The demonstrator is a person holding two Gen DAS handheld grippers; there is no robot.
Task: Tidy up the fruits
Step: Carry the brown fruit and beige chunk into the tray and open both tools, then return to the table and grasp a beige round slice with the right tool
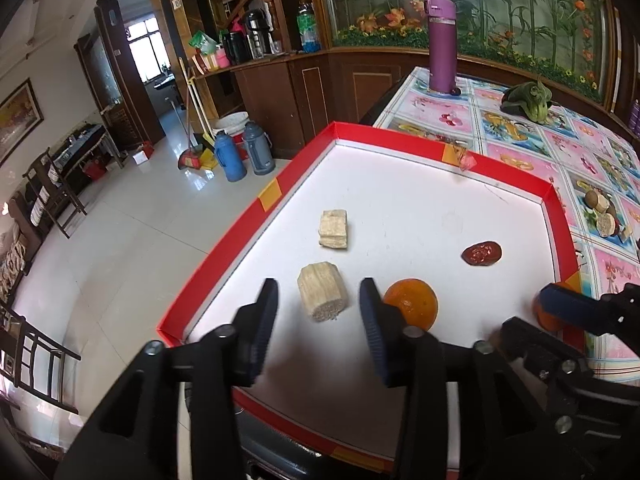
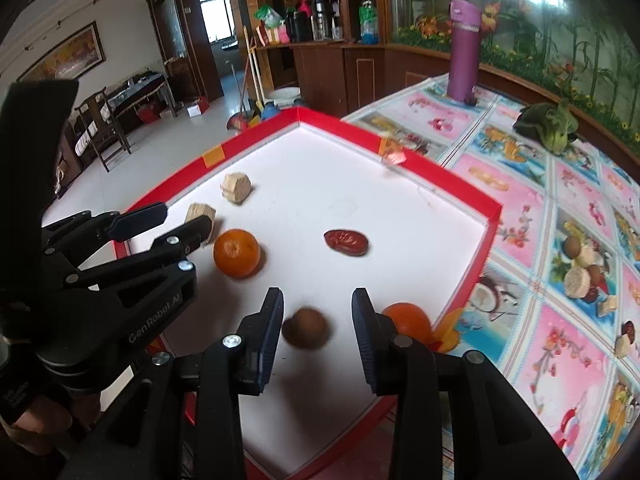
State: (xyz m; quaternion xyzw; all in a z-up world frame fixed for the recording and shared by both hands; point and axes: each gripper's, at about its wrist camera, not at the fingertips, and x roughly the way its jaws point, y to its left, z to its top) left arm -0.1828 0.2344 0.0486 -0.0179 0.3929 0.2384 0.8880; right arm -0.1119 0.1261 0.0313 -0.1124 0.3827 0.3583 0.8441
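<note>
A red-rimmed white tray [image 1: 280, 184] holds the items. My left gripper [image 1: 319, 286] is open, and a pale cut cane piece [image 1: 322, 291] lies between its fingers, touching neither. A second cane piece [image 1: 333, 229] lies just beyond it. An orange [image 1: 412, 302] sits right of the left gripper's right finger, with a red date [image 1: 482, 253] farther right. My right gripper [image 2: 318, 296] is open around a blurred brown round fruit [image 2: 306, 328]. Another orange [image 2: 408, 318] rests in the tray's corner by its right finger.
The tray [image 2: 440, 176] lies on a floral tablecloth [image 2: 560, 240] at the table's edge, with tiled floor below on the left. A purple bottle [image 2: 464, 48] and a green leafy vegetable [image 2: 548, 124] stand at the back. A hand [image 2: 36, 416] holds the left gripper.
</note>
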